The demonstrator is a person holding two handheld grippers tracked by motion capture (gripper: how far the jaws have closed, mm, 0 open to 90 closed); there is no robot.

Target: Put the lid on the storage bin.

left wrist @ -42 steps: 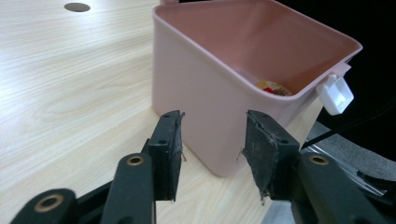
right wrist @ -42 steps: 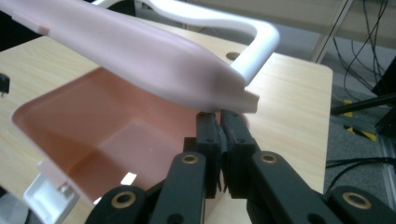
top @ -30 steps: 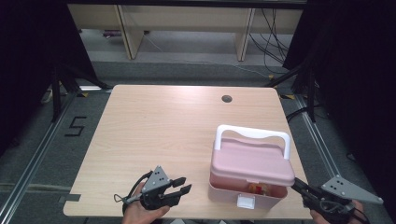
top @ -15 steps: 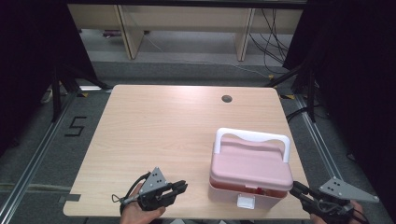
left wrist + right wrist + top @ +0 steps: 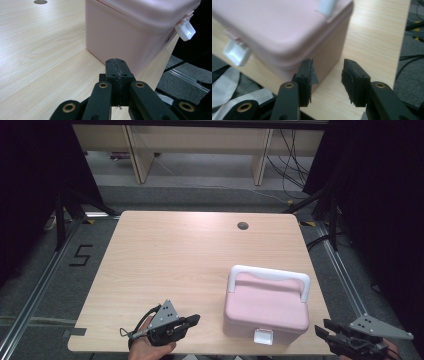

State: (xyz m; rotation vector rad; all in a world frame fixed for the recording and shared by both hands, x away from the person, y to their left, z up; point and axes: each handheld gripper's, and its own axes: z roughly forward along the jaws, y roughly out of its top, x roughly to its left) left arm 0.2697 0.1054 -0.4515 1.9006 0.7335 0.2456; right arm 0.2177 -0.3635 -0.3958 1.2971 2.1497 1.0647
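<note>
Along the bottom edge of the high view, the left gripper (image 5: 192, 320) rests low on the bench (image 5: 175, 265) with its jaws pressed together, empty, aimed right toward the pink box (image 5: 265, 312). At the lower right corner, the right gripper (image 5: 322, 332) hangs just off the bench edge, jaws spread and holding nothing, pointing left at the box's near right corner. The box sits between them, closed, white latch (image 5: 263, 336) facing the person, white handle (image 5: 270, 275) running left to right. The right gripper looks nearer. Farther up, a cable hole (image 5: 243, 225) marks the bare bench.
</note>
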